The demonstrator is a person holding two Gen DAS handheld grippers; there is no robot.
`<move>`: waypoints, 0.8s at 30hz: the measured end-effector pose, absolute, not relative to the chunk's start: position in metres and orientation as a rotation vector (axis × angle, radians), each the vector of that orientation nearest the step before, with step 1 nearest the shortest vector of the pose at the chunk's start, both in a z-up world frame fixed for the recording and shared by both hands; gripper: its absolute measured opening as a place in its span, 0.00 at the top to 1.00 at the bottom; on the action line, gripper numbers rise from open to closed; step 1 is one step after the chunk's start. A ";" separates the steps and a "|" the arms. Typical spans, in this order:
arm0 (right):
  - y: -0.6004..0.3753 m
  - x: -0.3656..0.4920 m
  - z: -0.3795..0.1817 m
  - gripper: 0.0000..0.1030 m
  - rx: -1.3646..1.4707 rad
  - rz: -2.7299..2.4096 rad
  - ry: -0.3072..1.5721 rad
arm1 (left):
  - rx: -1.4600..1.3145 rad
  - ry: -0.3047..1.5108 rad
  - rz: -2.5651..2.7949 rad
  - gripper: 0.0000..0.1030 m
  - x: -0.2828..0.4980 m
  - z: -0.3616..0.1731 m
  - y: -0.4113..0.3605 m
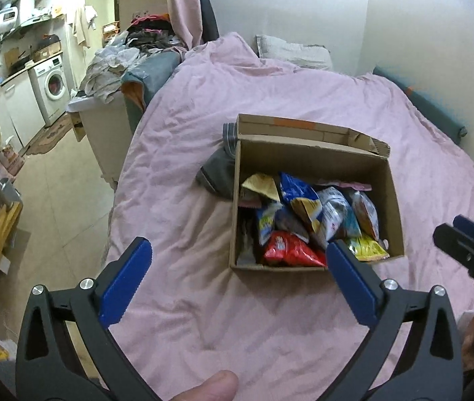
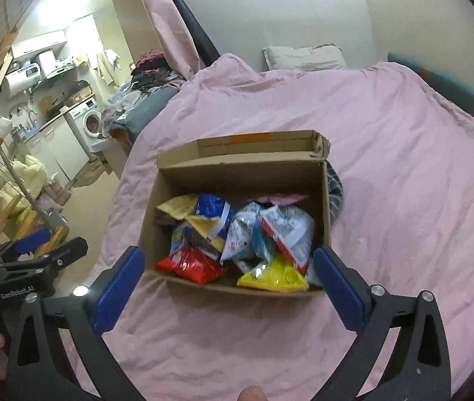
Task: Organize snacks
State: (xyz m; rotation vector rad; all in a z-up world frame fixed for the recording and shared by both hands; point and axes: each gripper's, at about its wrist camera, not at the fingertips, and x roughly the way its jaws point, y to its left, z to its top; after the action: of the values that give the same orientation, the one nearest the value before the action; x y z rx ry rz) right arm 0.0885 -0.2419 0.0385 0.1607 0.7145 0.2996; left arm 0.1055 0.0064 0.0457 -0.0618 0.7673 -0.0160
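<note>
Snacks: bags [image 2: 237, 234] piled in the cardboard box [image 2: 325, 207] on the pink bed.
Claws: left gripper [image 1: 237, 267] and right gripper [image 2: 228, 277] both spread wide, empty (nothing between the pads).
Tip: straighten bags singly, pinching edges gently.

Snacks [image 2: 233, 237] in box [image 2: 237, 170], box on bed [image 2: 404, 167].

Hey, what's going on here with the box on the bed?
A person holds a two-finger gripper in each hand above a pink bedspread. The left gripper and right gripper are both wide open and empty. Ahead sits an open cardboard box full of snack packets, including a red packet and a yellow packet at the near edge.
</note>
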 end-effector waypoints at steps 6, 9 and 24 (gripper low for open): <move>-0.242 0.068 0.023 0.00 0.135 0.257 0.672 | -0.037 0.776 -0.017 0.00 0.096 0.029 0.004; -0.239 0.072 0.011 0.00 0.113 0.221 0.701 | -0.055 0.775 -0.031 0.00 0.094 0.022 0.005; -0.242 0.080 -0.006 0.00 0.133 0.182 0.737 | -0.037 0.821 -0.022 0.00 0.093 0.005 -0.003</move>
State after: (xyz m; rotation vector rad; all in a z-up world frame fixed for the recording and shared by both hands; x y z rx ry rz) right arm 0.0795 -0.2424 -0.0056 0.1326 0.7372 0.1824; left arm 0.0933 -0.0034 0.0052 -0.0374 0.8215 -0.0215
